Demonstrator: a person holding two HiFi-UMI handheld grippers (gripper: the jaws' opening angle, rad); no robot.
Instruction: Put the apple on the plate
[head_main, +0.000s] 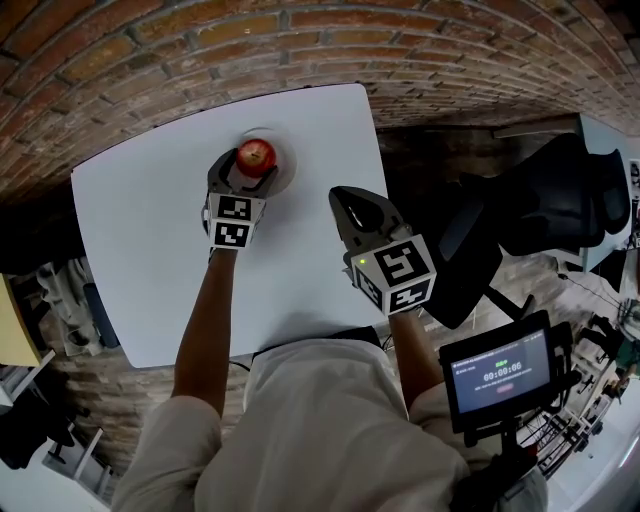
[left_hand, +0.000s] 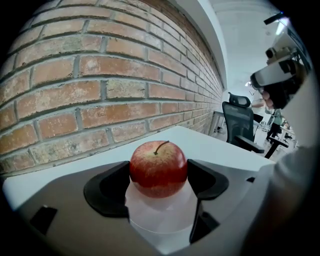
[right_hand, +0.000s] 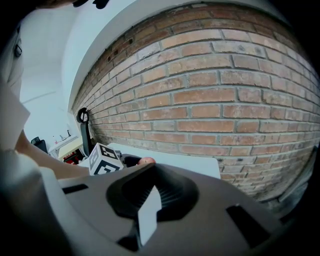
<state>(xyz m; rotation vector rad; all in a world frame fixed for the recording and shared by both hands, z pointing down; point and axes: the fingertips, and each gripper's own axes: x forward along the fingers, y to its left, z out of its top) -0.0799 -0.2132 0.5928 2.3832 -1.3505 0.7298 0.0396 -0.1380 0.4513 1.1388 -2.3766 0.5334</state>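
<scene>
Two tools show. The left tool (head_main: 252, 168) grips the apple (left_hand: 158, 168) by its sides, jaws pressed to its skin, right over the white plate (head_main: 286, 170), apparently to set it down there. Whether the apple touches the plate is unclear. The right tool (right_hand: 150, 172), jaws together and empty, hangs idle over the surface (head_main: 150, 250), well apart.

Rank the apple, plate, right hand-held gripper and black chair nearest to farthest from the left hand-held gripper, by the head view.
1. Apple: between the left hand-held gripper's jaws.
2. Plate: just under the apple; too close to call.
3. Right hand-held gripper: to the right, over the table.
4. Black chair: far right, off the table.
</scene>
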